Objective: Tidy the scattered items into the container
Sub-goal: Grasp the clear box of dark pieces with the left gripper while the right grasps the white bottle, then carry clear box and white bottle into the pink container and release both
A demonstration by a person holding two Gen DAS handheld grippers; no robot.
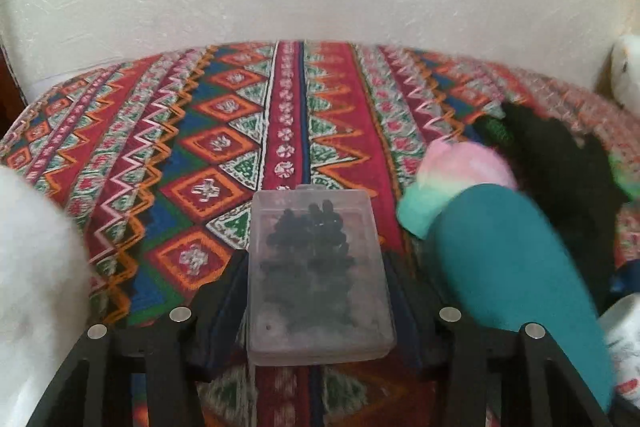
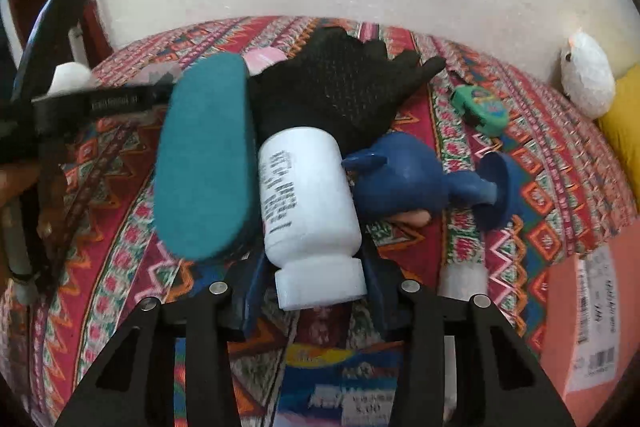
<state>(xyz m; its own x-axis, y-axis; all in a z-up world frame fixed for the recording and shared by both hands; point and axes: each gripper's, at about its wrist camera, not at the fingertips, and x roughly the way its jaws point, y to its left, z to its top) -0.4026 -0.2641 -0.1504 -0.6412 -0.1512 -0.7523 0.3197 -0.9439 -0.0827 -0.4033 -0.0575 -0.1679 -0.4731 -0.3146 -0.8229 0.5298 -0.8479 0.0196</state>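
Observation:
My left gripper [image 1: 316,267] is shut on a clear plastic box [image 1: 318,279] filled with small dark pieces, held above the patterned cloth [image 1: 192,131]. My right gripper [image 2: 316,263] is shut on a white bottle [image 2: 310,203] with black print, gripped near its cap end. A teal oval pad [image 2: 206,155] lies just left of the bottle and shows in the left wrist view as the teal oval pad [image 1: 516,267]. Behind it lie a black knit glove [image 2: 340,83], a blue figurine [image 2: 404,183] and a green round tin [image 2: 480,105].
A pastel pink-and-mint soft item [image 1: 452,175] lies by the pad. A white bird toy [image 2: 588,75] and something yellow [image 2: 624,123] sit at the far right by the wall. An orange labelled box [image 2: 588,327] stands at lower right. A hand [image 2: 16,179] holds the other gripper at left.

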